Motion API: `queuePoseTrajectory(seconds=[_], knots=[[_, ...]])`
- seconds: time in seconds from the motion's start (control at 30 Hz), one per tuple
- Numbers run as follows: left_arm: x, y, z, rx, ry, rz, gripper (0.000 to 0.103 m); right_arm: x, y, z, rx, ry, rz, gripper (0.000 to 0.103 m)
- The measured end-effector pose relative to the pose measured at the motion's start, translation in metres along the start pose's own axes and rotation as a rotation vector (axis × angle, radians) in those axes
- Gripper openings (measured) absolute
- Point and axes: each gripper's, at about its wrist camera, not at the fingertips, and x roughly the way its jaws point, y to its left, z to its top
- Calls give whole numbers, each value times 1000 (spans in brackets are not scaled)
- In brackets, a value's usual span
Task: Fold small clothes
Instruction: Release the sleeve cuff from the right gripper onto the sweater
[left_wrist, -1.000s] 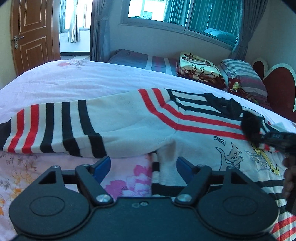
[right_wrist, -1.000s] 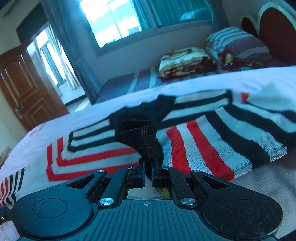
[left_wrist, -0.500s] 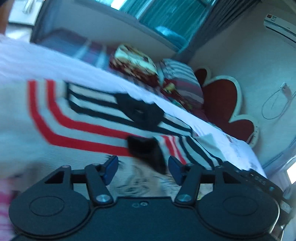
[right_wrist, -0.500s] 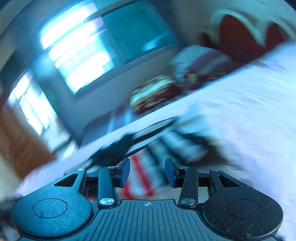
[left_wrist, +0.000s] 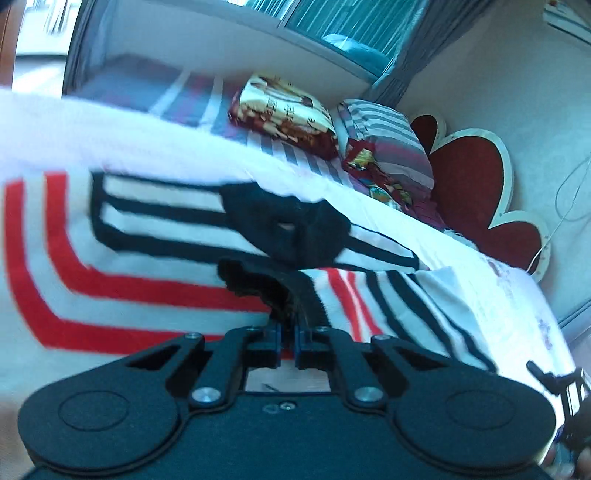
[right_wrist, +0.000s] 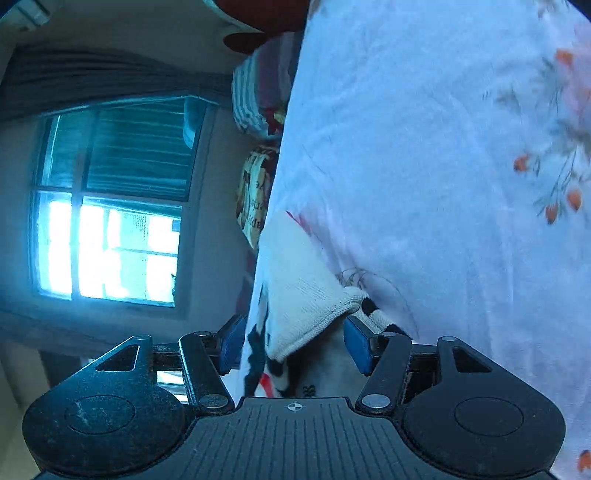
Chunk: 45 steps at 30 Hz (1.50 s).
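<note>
A white knit sweater (left_wrist: 147, 258) with red and black stripes lies spread on the bed, its black collar (left_wrist: 288, 229) in the middle of the left wrist view. My left gripper (left_wrist: 288, 332) is shut on the black cuff (left_wrist: 258, 284) of a sleeve folded over the chest. The right wrist view is rolled sideways, so the bed stands upright in it. There my right gripper (right_wrist: 293, 343) is opening, and a white folded edge of the sweater (right_wrist: 306, 314) lies between its blue pads (right_wrist: 356, 345) without being pinched.
The sweater rests on a pale floral bedsheet (right_wrist: 424, 166). Behind it are a folded printed blanket (left_wrist: 284, 110), a striped pillow (left_wrist: 384, 144) and a red heart-shaped headboard (left_wrist: 476, 188). A window (right_wrist: 110, 236) with dark curtains runs along the far wall.
The right gripper let go of the black cuff, rolled onto its side and moved to a white edge of the sweater. The left gripper swung right and shut on that cuff.
</note>
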Motion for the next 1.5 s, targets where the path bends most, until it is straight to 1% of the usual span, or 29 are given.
queuePoseTrajectory(seconds=[0.13,0.2,0.23,0.27,0.3,0.33,0.47,0.53,0.63,0.67,0.7,0.73,0.77,0.83,0.87,0.9,0.93,0.97,1.03,1.13,1.17,1.23,1.27,1.3,1.33,1.37,1.4,1.43,1.5], knots=[[-4,15,-2,-5,7,19,5,8,2,11,-5,20,-16,59],[-6,19,-4,-9,14,22,5,12,8,17,-45,16,-40,58],[-9,21,-6,-15,18,17,5,14,13,17,-81,15,-65,56],[-7,22,-7,-20,21,15,5,15,19,14,-138,20,-107,38],[-7,23,-8,-25,25,15,5,17,24,12,-194,25,-149,24],[-8,25,-7,-28,25,13,5,18,28,6,-250,16,-180,8],[-13,26,-10,-11,-4,8,5,7,47,0,-382,-9,-169,6],[-15,24,-11,3,-8,10,5,3,49,-2,-408,-24,-186,6],[-20,22,-12,9,-17,4,5,-1,56,-14,-455,-34,-178,6],[-20,22,-12,5,-9,7,5,5,54,-17,-460,-32,-193,6],[-19,22,-12,5,7,25,5,11,50,-18,-455,-25,-229,6],[-15,22,-14,13,26,44,5,25,42,-19,-453,-9,-296,6],[-11,24,-16,16,49,62,5,31,35,-17,-447,6,-320,6],[-11,26,-19,20,38,61,7,27,33,-16,-437,19,-304,6],[-13,24,-19,37,38,66,10,22,37,-15,-441,33,-309,7],[-16,24,-20,57,36,76,21,13,41,-16,-456,30,-307,11],[-22,26,-20,70,25,99,25,0,46,-17,-503,5,-286,15],[-31,28,-21,85,-6,130,28,-10,53,-20,-570,-14,-267,15],[-45,25,-22,134,-72,161,29,-13,66,-21,-676,-32,-264,15],[-43,5,-17,200,-124,131,29,14,83,-20,-792,8,-251,14],[-37,-6,-15,229,-127,112,30,27,88,-25,-857,30,-241,14],[-19,-24,-12,280,-121,98,33,58,91,-29,-927,100,-233,14],[-8,-30,-12,296,-109,108,34,71,89,-29,-945,133,-241,14],[4,-31,-13,294,-90,129,33,82,85,-29,-973,146,-274,14],[15,-29,-14,287,-66,149,34,92,79,-27,-1012,139,-336,14],[22,-24,-15,284,-44,176,33,96,70,-17,-996,120,-357,5],[22,-19,-16,285,-62,190,33,95,66,-6,-946,116,-359,0],[20,-15,-16,276,-62,208,33,93,66,1,-920,125,-346,0],[14,-15,-17,280,-59,227,33,91,74,6,-953,112,-307,0]])
